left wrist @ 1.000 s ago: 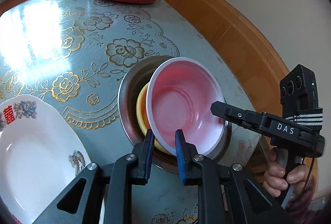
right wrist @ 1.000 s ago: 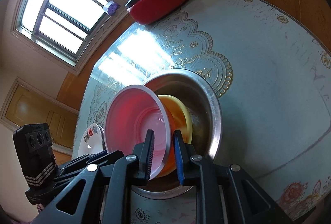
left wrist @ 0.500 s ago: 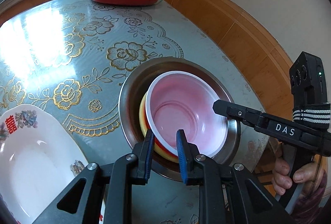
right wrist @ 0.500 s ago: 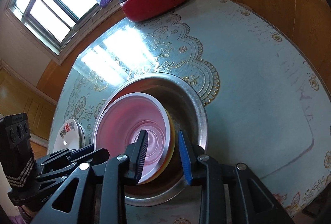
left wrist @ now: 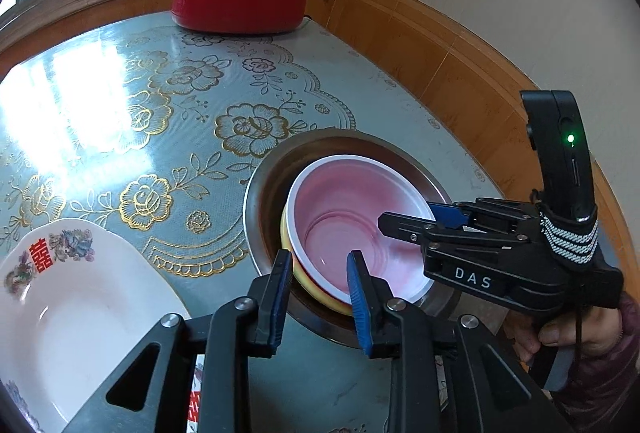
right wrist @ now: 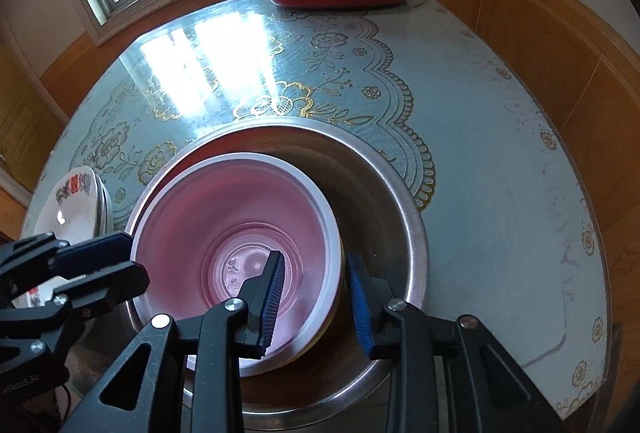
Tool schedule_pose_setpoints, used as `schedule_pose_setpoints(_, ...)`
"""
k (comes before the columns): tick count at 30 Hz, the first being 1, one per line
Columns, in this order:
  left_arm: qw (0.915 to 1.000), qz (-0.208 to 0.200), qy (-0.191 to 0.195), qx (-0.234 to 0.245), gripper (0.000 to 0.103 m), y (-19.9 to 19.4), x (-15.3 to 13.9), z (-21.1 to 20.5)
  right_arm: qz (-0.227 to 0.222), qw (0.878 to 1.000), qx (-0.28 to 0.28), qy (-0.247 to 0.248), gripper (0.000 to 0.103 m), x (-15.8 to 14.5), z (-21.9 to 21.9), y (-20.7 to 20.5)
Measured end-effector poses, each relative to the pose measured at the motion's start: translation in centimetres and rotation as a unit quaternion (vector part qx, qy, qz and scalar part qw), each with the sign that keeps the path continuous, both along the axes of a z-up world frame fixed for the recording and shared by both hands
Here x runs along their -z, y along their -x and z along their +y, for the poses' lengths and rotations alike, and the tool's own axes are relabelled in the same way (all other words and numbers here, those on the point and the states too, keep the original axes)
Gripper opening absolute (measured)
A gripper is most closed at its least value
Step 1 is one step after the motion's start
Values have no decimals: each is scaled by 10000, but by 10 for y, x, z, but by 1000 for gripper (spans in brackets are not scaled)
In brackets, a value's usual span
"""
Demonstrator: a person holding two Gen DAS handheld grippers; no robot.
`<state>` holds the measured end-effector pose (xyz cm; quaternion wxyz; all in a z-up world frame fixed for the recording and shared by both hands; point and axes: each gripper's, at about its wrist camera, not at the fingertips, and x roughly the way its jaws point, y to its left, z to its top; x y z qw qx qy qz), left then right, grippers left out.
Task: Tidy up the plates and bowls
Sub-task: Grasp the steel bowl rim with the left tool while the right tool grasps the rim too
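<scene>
1. The pink bowl (right wrist: 236,257) sits nested in a yellow bowl (left wrist: 298,273), and both lie inside the steel basin (right wrist: 384,201) on the table (right wrist: 500,137); the stack leans toward the basin's left side, not its centre.

2. The left gripper (left wrist: 318,297) straddles the near-left rim of the pink bowl. Its jaws are opening, one pad outside the yellow bowl and one over the pink interior. The rim is between them, but the pads stand clear of it on both sides.

3. The right gripper (right wrist: 316,297) straddles the near-right rim of the same bowl. One pad is inside over the pink wall, the other outside over bare steel. The jaws stand narrow with a gap on each side of the rim, so nothing is held.

4. Both grippers point steeply down at opposite sides of the same rim, equally near. The bowl is round, so no axis matters.

5. The next move, I judge, is straight withdrawal up and back from the rim, without catching the lip.

6. The stacked white plates (left wrist: 72,309) lie well to the left, nearer the left gripper.
</scene>
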<state>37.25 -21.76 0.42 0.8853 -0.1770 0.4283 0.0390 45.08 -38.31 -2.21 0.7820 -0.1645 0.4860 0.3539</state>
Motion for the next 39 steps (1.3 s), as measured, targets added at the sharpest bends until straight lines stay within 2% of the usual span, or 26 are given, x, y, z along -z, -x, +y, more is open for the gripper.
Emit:
schedule_pose_setpoints(3, 10000, -28, -1, -87, 29, 4, -1, 3, -313, 9990, -158, 273, 23, 3, 2, 5)
schedule_pose_setpoints(7, 9998, -4, -9, -207, 31, 7, 0, 7, -805, 9955, -101, 490, 18, -1, -1, 2)
schedule_pose_setpoints(14, 9995, 78, -6, -298, 32, 10, 5, 9, -963, 9942, -119, 474, 18, -3, 3, 1)
schedule_pose_setpoints(21, 9993, 138, -27, -357, 32, 9, 7, 8, -831, 9955, -136, 428, 21, 6, 11, -1)
schedule_pose_setpoints(31, 9990, 187, -82, -391, 34, 10, 8, 6, -588, 9976, 211, -295, 25, -10, -10, -8)
schedule_pose_setpoints(39, 9991, 241, -73, -329, 34, 10, 10, 2, -255, 9911, 611, -1159, 25, -34, -43, -14)
